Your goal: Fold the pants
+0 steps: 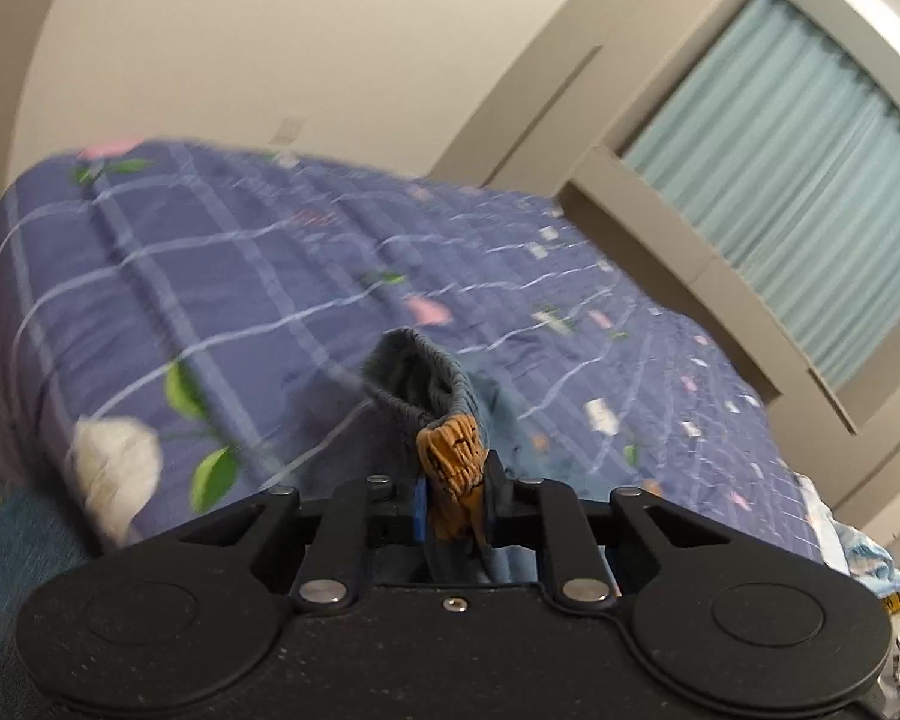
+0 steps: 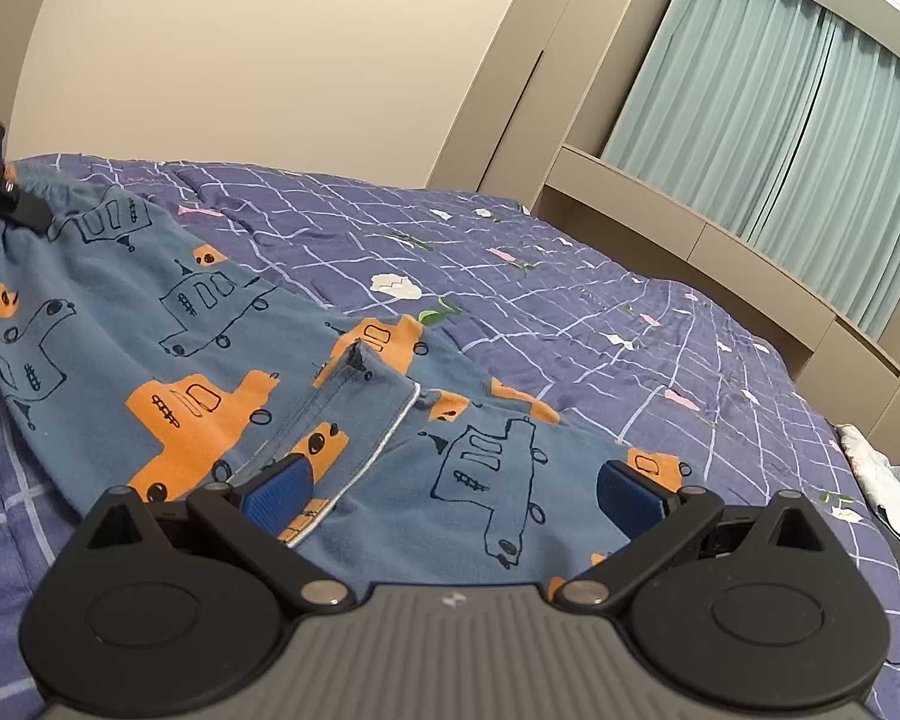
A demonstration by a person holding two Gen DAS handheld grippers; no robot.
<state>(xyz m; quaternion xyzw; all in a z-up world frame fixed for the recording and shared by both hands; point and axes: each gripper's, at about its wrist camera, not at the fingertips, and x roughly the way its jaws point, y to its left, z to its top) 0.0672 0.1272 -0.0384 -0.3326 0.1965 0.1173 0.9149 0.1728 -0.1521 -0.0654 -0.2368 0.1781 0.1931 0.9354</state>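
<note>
Blue pants [image 2: 198,360] printed with orange and outlined cars lie spread on the bed. My left gripper [image 1: 455,501] is shut on the gathered waistband [image 1: 432,396] and lifts it off the quilt; it also shows in the right wrist view [image 2: 6,198] at the far left, pinching the waistband. My right gripper [image 2: 456,489] is open, its blue pads [image 2: 285,480] either side of the pants fabric near a pocket edge with white piping [image 2: 384,432]. It hovers just over the cloth and holds nothing.
The bed carries a purple quilt [image 2: 570,300] with a white grid and flowers. A beige wall, cabinet ledge [image 2: 720,252] and pale green curtains [image 2: 780,120] stand behind. Crumpled light cloth [image 2: 894,480] lies at the bed's right edge.
</note>
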